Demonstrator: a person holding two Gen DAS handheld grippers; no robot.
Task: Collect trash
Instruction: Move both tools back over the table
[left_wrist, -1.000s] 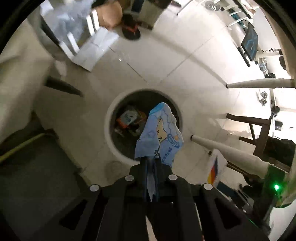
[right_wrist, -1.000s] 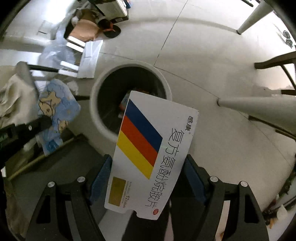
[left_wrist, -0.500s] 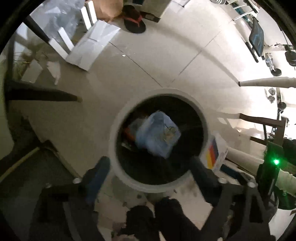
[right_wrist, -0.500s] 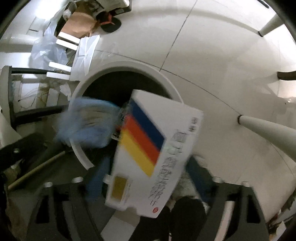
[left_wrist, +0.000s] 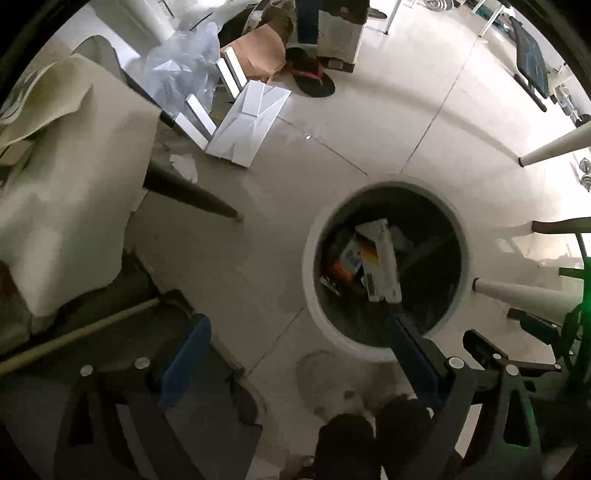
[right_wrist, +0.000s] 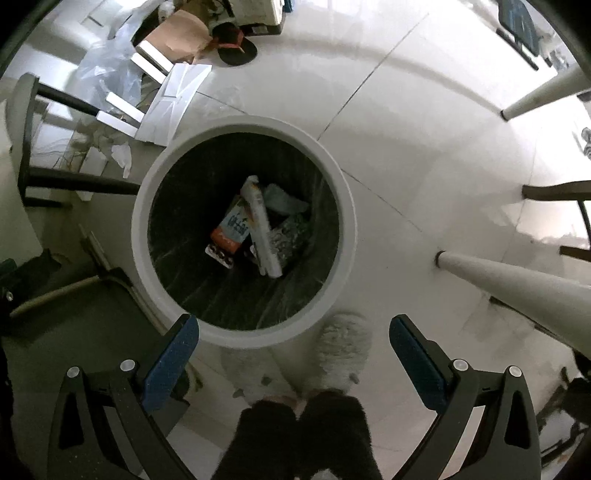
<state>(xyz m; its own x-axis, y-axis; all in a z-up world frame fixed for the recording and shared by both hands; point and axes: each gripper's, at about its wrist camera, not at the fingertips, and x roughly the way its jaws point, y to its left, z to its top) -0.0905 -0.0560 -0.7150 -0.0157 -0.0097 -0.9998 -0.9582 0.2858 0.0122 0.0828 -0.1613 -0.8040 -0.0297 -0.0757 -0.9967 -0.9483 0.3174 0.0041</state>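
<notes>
A: Left claw (left_wrist: 299, 354) — state? Points down at the floor (left_wrist: 258, 258), beside the bin.

B: Jaws wide and opening a touch more. Nothing between the blue pads (left_wrist: 186, 360); only floor tile and the bin's rim show through the gap.

A: Right claw (right_wrist: 293, 354)?

B: Spread fully apart, empty, hanging almost directly over the round white bin (right_wrist: 243, 334). Its pads frame the near rim.

A: Where is the trash?

B: Inside the bin. The white box with the blue, red and yellow stripes (left_wrist: 380, 262) lies on the heap at the bottom, seen edge-on from the right wrist camera (right_wrist: 260, 229). Just beside it, an orange-and-white carton (right_wrist: 231, 227). A pale blue wrapper (right_wrist: 284, 201) sits on the far side of the box. Bin interior is dark; other bits there I cannot make out.

A: Surroundings?

B: Person's dark trouser legs and a fluffy white slipper (right_wrist: 343, 347) at the near rim. White tapered furniture legs (right_wrist: 509, 280) to the right. Far side: crumpled clear plastic (left_wrist: 177, 70), white foam pieces (left_wrist: 247, 122), brown cardboard (left_wrist: 258, 48), a black sandal (left_wrist: 314, 77). Cream cloth (left_wrist: 74, 184) draped at the left.
</notes>
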